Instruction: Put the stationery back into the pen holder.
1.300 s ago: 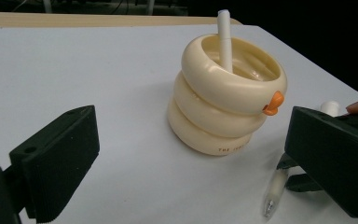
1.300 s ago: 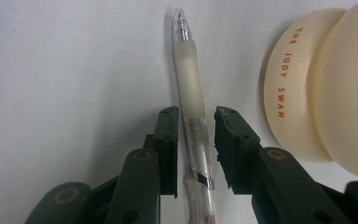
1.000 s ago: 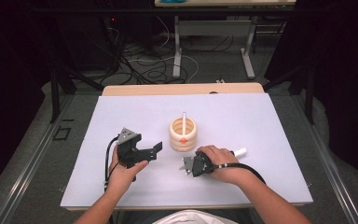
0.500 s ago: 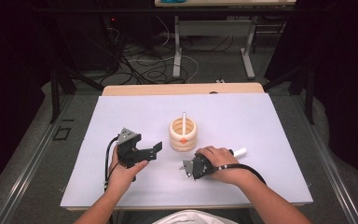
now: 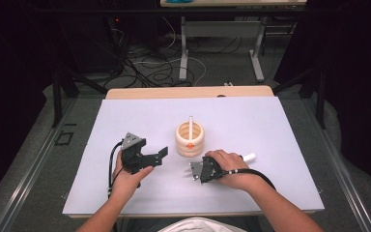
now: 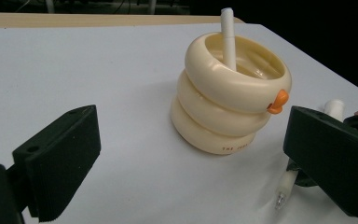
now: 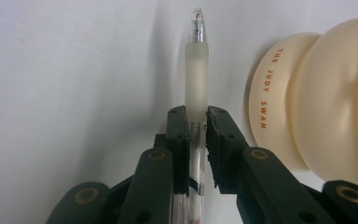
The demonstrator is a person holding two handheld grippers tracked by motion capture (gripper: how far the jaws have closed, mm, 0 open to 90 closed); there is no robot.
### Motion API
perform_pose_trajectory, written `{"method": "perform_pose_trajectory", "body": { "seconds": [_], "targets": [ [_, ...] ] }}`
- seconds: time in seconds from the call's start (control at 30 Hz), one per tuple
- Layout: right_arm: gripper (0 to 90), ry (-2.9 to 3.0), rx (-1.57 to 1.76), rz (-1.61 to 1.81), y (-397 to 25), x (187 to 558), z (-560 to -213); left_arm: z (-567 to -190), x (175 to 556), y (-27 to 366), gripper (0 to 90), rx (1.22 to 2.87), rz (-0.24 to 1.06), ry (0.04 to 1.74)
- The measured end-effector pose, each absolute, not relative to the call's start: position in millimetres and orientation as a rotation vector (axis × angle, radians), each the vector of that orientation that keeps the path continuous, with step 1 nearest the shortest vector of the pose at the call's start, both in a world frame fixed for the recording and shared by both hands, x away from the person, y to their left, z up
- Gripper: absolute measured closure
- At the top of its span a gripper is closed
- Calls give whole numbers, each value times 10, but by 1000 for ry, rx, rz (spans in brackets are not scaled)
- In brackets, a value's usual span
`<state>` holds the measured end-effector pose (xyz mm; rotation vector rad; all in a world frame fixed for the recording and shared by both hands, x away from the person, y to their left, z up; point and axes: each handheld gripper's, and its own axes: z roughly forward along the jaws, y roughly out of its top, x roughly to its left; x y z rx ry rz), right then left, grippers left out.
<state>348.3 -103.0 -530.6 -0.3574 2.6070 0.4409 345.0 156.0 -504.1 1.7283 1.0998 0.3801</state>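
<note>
A cream holder (image 5: 190, 140) made of three stacked rings, with a small orange beak, stands mid-table with a white pen (image 5: 191, 121) upright in it. My right gripper (image 5: 193, 172) lies low on the table just in front and to the right of the holder, shut on a clear pen (image 7: 196, 70) with a frosted grip; the pen's tip points left past the jaws and its white back end (image 5: 249, 157) sticks out behind the hand. My left gripper (image 5: 157, 158) hovers left of the holder, open and empty, with the holder (image 6: 230, 100) between its jaws.
The white table top (image 5: 270, 125) has bare room at the back and on both sides. A wooden table edge (image 5: 188, 92) runs behind it. Cables and metal table legs cover the dark floor beyond.
</note>
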Motion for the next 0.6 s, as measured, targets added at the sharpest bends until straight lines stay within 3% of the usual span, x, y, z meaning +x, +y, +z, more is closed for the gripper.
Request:
{"method": "perform_pose_trajectory", "body": {
  "seconds": [0.6],
  "targets": [
    [796, 2651, -118, 672, -1089, 3519, -5128, -5024, 3440, 1570, 100, 1727, 387, 1091]
  ]
}}
